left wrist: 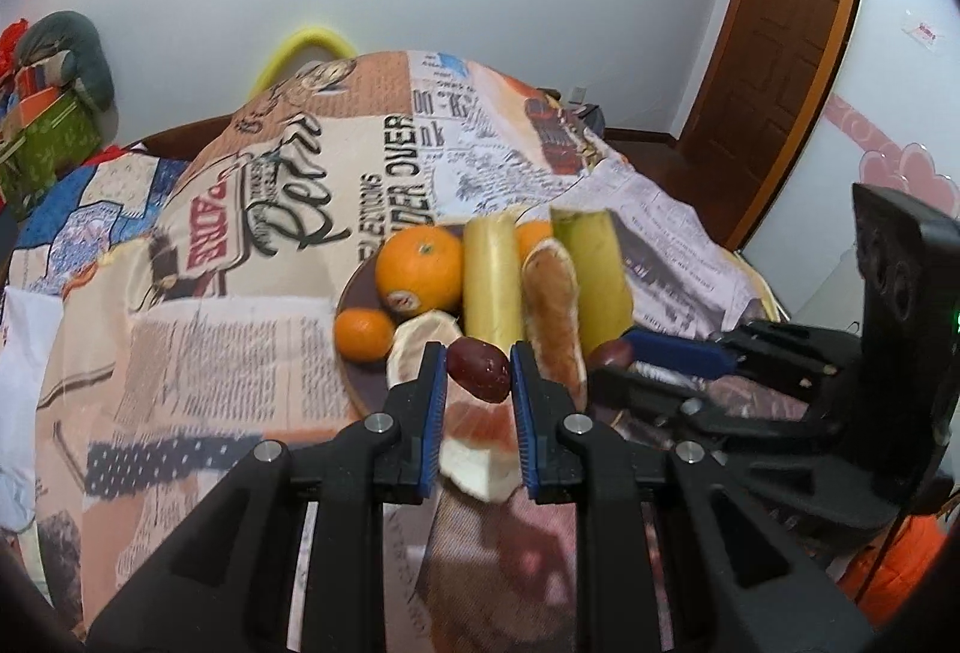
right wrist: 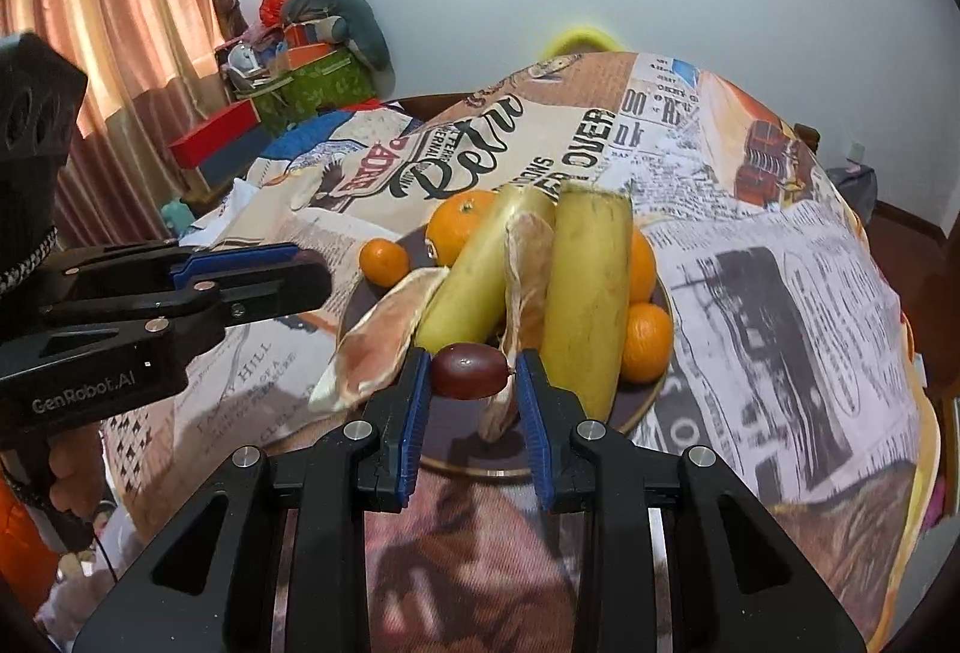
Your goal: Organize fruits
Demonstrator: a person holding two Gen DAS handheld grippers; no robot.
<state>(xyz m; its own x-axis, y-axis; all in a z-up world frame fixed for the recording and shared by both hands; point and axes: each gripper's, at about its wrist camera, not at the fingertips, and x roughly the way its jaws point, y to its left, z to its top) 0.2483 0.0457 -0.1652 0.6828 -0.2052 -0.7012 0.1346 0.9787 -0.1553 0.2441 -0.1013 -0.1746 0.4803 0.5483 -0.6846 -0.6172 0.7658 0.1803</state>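
Clamped in the left gripper (left wrist: 478, 368): one red date (left wrist: 478, 370); in the right gripper (right wrist: 471, 374), a second date (right wrist: 469, 370), both poised over the plate (right wrist: 651, 401), likely for pairing. Beyond, bananas (right wrist: 585, 293) flanked by oranges (left wrist: 420, 269). Far rim hidden behind fruit

A round table (right wrist: 780, 293), draped in newspaper-print cloth, is carrying a dark round plate (right wrist: 654, 401) near its front edge.
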